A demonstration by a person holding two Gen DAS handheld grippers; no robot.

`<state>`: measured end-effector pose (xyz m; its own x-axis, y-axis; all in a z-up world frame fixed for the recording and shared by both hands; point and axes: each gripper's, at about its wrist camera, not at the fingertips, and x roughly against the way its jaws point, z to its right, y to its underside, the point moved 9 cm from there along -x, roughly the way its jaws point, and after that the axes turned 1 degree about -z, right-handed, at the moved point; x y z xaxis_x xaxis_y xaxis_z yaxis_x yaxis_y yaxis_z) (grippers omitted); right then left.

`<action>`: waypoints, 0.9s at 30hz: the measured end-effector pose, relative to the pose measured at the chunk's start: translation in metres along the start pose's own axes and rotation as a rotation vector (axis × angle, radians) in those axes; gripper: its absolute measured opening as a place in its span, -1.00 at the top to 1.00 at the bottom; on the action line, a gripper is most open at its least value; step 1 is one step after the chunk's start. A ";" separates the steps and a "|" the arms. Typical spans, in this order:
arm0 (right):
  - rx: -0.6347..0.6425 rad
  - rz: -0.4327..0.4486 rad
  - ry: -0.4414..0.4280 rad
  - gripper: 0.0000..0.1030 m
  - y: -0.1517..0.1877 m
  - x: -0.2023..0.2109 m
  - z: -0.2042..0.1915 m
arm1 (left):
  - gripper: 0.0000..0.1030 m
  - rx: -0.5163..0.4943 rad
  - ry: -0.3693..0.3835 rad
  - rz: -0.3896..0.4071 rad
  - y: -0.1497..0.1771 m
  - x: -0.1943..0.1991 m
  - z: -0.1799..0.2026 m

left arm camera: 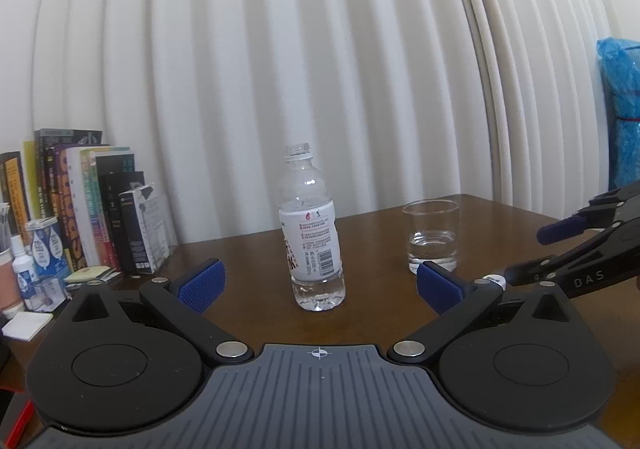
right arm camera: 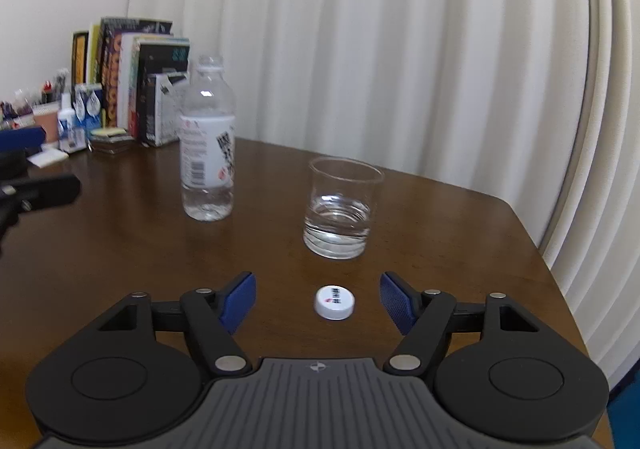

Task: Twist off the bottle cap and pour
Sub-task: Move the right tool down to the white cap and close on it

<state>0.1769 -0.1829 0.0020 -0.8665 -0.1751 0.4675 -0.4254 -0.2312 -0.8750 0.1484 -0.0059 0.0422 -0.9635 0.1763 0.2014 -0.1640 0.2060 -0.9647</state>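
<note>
A clear plastic bottle [left arm camera: 312,233] with a white label stands upright and uncapped on the brown table [left arm camera: 380,313]; a little water is left in its base. It also shows in the right wrist view [right arm camera: 207,145]. A clear glass [left arm camera: 432,237] holding some water stands to its right, seen too in the right wrist view [right arm camera: 340,209]. The white cap [right arm camera: 334,302] lies on the table between the open fingers of my right gripper [right arm camera: 318,303]. My left gripper [left arm camera: 318,285] is open, just in front of the bottle, not touching it.
A row of books [left arm camera: 84,205] and small boxes and bottles [left arm camera: 36,261] stand at the table's far left. White pleated curtains hang behind. A blue bag [left arm camera: 622,109] is at the far right. The table's right edge [right arm camera: 552,273] curves close to the glass.
</note>
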 end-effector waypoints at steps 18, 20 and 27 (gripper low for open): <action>0.012 -0.157 -0.060 0.25 0.011 -0.058 0.014 | -1.00 -0.019 0.020 -0.039 -0.001 -0.045 -0.008; 0.007 -0.164 -0.063 0.25 0.012 -0.062 0.014 | -1.00 -0.020 0.022 -0.043 -0.001 -0.049 -0.009; -0.001 -0.171 -0.083 0.38 0.012 -0.065 0.015 | -1.00 -0.027 0.031 -0.049 0.000 -0.059 -0.010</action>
<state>0.2321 -0.1884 -0.0365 -0.7566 -0.2121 0.6185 -0.5653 -0.2631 -0.7818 0.2078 -0.0064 0.0325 -0.9473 0.1955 0.2539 -0.2046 0.2411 -0.9487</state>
